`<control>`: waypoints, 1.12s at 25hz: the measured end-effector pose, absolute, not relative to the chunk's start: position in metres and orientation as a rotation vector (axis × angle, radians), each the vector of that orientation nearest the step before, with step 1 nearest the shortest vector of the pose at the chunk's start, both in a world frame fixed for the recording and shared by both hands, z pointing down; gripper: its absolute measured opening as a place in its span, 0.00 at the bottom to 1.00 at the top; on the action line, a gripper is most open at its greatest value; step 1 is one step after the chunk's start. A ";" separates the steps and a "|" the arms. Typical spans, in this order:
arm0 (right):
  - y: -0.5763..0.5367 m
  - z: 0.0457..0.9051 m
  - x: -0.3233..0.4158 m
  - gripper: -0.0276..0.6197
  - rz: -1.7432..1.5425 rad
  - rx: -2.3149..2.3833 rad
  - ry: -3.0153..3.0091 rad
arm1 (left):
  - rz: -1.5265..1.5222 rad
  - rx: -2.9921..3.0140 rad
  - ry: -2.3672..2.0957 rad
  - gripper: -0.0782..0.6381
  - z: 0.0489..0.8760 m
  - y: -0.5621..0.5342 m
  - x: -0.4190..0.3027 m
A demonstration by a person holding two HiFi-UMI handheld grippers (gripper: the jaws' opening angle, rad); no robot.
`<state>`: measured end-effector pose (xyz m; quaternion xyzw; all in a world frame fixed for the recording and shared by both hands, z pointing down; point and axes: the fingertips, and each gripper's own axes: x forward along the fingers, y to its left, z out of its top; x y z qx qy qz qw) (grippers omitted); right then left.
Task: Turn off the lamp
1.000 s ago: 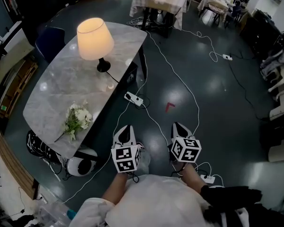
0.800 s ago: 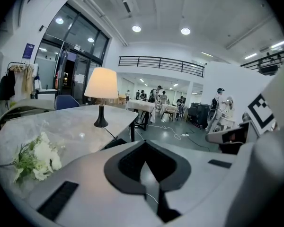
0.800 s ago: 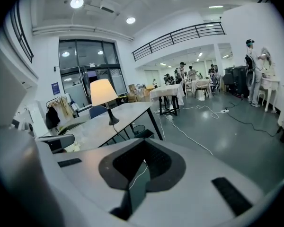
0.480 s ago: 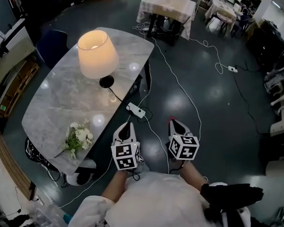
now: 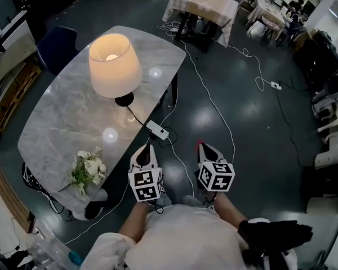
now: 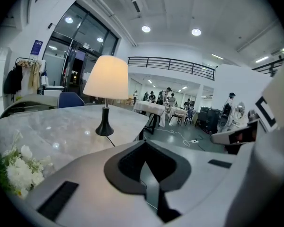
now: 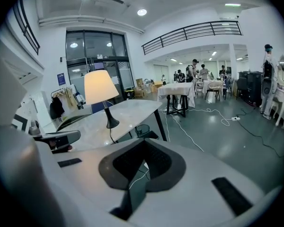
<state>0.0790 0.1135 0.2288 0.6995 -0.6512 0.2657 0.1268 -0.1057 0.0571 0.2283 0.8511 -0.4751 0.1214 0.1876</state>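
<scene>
Person (image 5: 180, 238): white clothes at the bottom of the head view, cut off by the picture edge.
Left gripper (image 5: 147, 149): fingers together, nothing between them. It is over the floor, just off the table's long edge, well apart from the lamp.
Right gripper (image 5: 203, 148): fingers also together and empty, over the dark floor, further from the table.
Writing: the marker cubes (image 5: 145, 185) carry only black-and-white square patterns, and no brand or word can be read. A blue sign (image 7: 61, 79) on the far wall is too small to read.
Red mark (image 5: 200, 143): on the floor, partly hidden behind the right gripper's tip.
Flowers (image 5: 88, 170): a white bunch lying near the table's near corner.
Power strip (image 5: 157, 130): white, on the floor beside the table's long edge.
Table (image 5: 56, 117): grey marble top.
Lamp (image 5: 114, 65): lit. Its black foot stands near the middle of the long edge that faces the grippers. A dark cord goes over this edge toward the power strip. The switch cannot be made out.
Chair (image 5: 56, 46): blue, at the table's far edge, partly hidden.
Far table (image 5: 205, 4): covered with a cloth.
</scene>
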 end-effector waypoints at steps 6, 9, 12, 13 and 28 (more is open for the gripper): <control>0.106 0.247 0.073 0.04 0.833 1.980 -1.897 | 0.409 2.343 -1.359 0.11 0.245 0.056 -0.115; 0.099 0.264 0.069 0.04 0.858 1.920 -1.920 | 0.434 2.314 -1.396 0.11 0.254 0.057 -0.120; 0.088 0.282 0.061 0.04 0.882 1.849 -1.967 | 0.466 2.263 -1.440 0.11 0.270 0.058 -0.126; 0.084 0.286 0.057 0.04 0.889 1.827 -1.988 | 0.479 2.241 -1.452 0.11 0.274 0.059 -0.129; 0.051 0.410 0.085 0.04 0.916 1.657 -2.099 | 0.653 2.161 -1.356 0.11 0.402 0.058 -0.059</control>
